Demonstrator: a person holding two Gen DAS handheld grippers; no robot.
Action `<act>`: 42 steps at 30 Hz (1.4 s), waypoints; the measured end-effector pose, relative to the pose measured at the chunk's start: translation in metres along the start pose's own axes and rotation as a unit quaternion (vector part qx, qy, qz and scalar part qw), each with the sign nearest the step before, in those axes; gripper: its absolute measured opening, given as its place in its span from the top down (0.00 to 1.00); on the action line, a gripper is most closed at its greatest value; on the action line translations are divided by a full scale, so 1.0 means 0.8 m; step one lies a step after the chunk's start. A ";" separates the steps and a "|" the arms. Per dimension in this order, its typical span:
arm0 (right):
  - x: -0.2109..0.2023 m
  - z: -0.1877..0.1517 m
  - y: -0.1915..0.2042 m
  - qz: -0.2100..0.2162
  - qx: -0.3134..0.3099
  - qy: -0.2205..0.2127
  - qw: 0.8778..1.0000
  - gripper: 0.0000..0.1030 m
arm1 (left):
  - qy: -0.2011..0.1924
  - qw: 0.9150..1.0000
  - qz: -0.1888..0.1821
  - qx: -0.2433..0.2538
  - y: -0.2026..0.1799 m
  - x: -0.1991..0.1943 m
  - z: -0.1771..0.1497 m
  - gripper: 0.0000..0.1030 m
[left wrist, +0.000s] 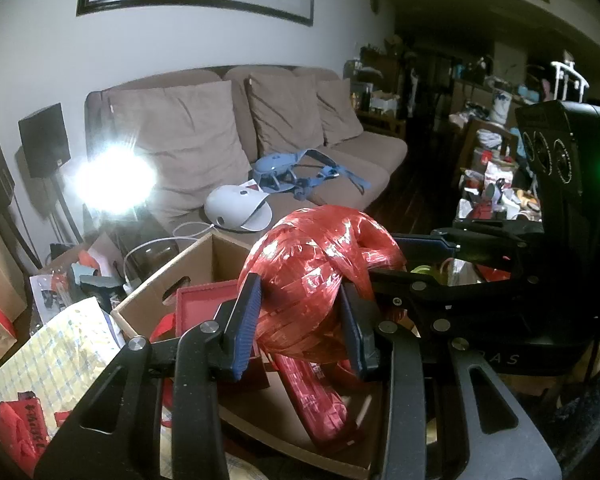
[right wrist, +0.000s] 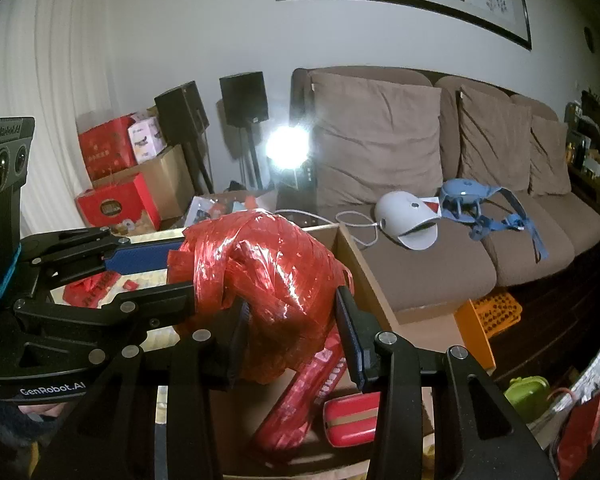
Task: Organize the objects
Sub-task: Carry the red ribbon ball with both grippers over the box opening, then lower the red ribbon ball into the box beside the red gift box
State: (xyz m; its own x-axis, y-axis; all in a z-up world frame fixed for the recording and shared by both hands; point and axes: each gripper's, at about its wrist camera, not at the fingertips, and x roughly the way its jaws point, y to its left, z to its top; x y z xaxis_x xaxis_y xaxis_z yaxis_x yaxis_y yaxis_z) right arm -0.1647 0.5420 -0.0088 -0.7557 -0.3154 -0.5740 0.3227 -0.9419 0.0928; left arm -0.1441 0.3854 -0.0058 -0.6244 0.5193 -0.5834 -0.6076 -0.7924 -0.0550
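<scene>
A big ball of shiny red plastic ribbon (left wrist: 320,264) (right wrist: 268,272) hangs over an open cardboard box (left wrist: 160,292) (right wrist: 364,276). Both grippers are shut on it. In the left wrist view my left gripper (left wrist: 300,326) clamps the ball's lower part between its blue pads, and my right gripper (left wrist: 398,264) grips it from the right. In the right wrist view my right gripper (right wrist: 294,338) pinches the ball's underside, with my left gripper (right wrist: 176,274) holding it from the left. Red packets (left wrist: 316,400) (right wrist: 300,400) and a red tray (left wrist: 204,304) lie in the box below.
A brown sofa (right wrist: 440,264) behind the box carries a white domed device (right wrist: 404,216) and a blue strap harness (right wrist: 480,204). An orange crate (right wrist: 488,316) stands right of the box and a green container (right wrist: 528,392) nearer. Red gift boxes (right wrist: 116,204) and speakers (right wrist: 244,98) stand left.
</scene>
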 end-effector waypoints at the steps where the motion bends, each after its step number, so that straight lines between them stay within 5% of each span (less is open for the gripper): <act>1: 0.001 0.000 0.000 0.000 0.000 0.001 1.000 0.60 | 0.001 1.000 -0.001 -0.001 0.000 0.001 -0.001 0.66; 42: 0.034 -0.012 -0.003 -0.003 0.003 0.041 0.999 0.60 | 0.032 0.999 -0.017 -0.023 0.014 0.029 -0.017 0.66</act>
State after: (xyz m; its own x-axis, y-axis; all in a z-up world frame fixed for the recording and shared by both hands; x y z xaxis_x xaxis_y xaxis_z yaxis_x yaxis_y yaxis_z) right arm -0.1805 0.5368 -0.0321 -0.7089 -0.2995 -0.6386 0.3152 -0.9445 0.0930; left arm -0.1586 0.3843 -0.0310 -0.5701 0.5266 -0.6306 -0.6041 -0.7889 -0.1127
